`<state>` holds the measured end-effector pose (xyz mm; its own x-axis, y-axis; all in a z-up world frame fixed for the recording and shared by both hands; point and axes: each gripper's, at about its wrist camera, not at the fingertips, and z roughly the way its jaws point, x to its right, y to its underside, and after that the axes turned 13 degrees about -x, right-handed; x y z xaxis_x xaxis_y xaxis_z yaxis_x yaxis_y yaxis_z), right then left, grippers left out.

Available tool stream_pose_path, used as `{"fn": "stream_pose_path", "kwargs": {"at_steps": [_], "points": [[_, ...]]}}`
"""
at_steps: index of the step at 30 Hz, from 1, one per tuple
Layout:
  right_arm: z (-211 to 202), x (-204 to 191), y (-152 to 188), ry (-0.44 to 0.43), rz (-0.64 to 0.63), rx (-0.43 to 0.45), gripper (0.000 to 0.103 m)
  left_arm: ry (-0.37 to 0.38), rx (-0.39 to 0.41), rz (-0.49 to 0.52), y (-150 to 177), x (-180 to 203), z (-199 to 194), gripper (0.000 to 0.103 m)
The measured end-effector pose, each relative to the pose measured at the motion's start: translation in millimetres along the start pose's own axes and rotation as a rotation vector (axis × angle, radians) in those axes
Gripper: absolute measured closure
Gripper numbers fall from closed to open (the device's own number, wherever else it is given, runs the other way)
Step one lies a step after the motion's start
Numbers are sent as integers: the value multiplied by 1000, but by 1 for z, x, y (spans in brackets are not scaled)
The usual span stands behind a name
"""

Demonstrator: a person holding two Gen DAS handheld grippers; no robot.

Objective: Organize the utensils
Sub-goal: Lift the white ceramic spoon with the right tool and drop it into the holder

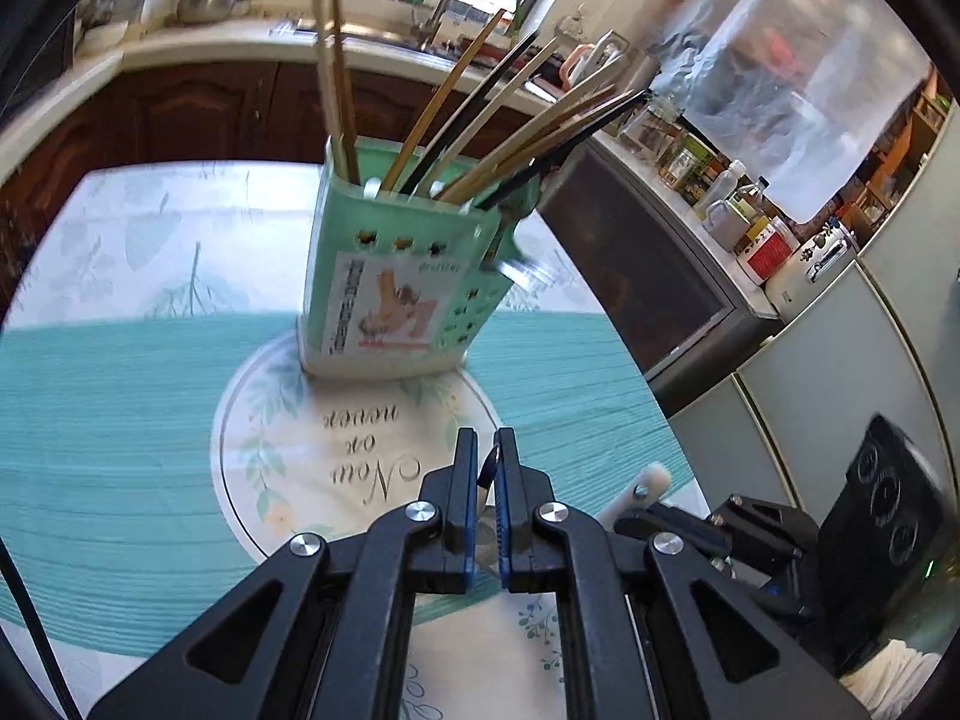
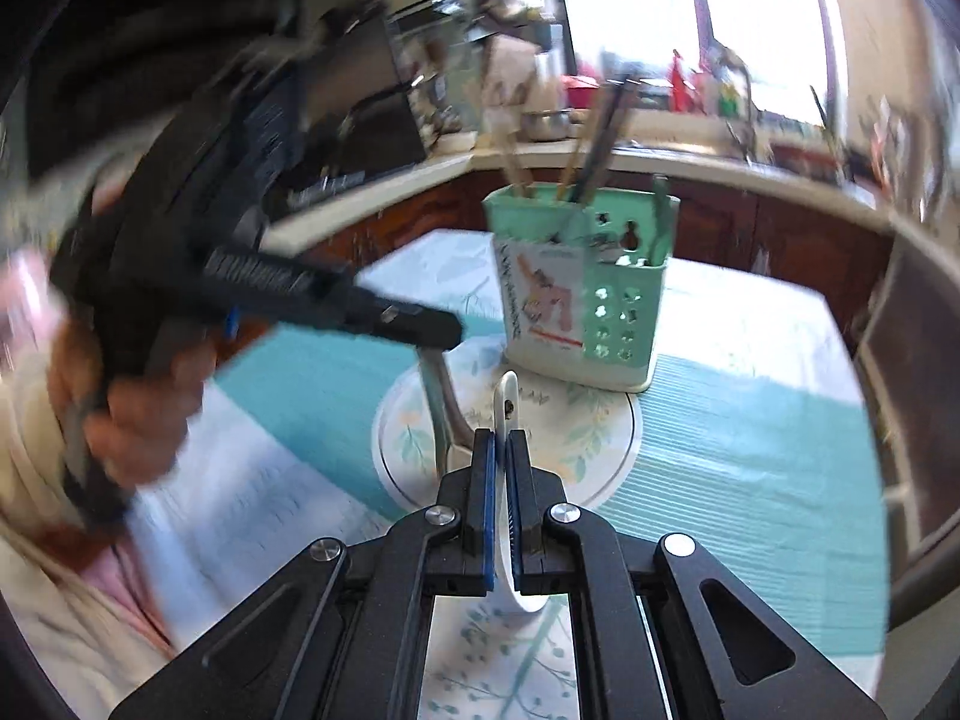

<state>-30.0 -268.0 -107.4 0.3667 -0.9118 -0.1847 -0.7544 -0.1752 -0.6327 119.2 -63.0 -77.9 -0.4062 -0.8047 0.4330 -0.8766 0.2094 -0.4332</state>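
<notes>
A mint-green utensil holder (image 1: 390,276) with several chopsticks (image 1: 480,120) stands on the table ahead of both grippers; it also shows in the right wrist view (image 2: 576,300). My left gripper (image 1: 485,450) is shut on a metal utensil (image 1: 485,480), whose hanging part shows in the right wrist view (image 2: 438,414). My right gripper (image 2: 501,450) is shut on a white spoon (image 2: 509,402), handle pointing forward; its end shows in the left wrist view (image 1: 639,483). Both grippers are short of the holder, above the round motif.
The table carries a teal and white cloth (image 1: 120,420) with a round printed motif (image 1: 336,456). A dark cabinet (image 1: 648,276) and a counter with bottles (image 1: 738,210) stand at the right. A kitchen counter with a sink (image 1: 360,36) runs behind.
</notes>
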Motion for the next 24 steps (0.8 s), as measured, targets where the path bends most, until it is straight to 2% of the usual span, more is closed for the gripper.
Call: {"fn": "stream_pose_path", "kwargs": {"at_steps": [5, 7, 12, 14, 19, 24], "points": [[-29, 40, -39, -147, 210, 94, 100, -81, 73, 116, -28, 33, -28, 100], [-38, 52, -55, -170, 251, 134, 100, -124, 99, 175, -42, 50, -35, 100], [-49, 78, -92, -130, 292, 215, 100, -234, 140, 320, -74, 94, -41, 100], [-51, 89, -102, -123, 318, 229, 100, -265, 170, 345, -84, 103, -45, 100], [-43, 117, -122, -118, 368, 279, 100, -325, 250, 334, -107, 112, -47, 100], [-21, 135, -146, -131, 382, 337, 100, -351, 272, 343, -125, 116, -40, 101]]}}
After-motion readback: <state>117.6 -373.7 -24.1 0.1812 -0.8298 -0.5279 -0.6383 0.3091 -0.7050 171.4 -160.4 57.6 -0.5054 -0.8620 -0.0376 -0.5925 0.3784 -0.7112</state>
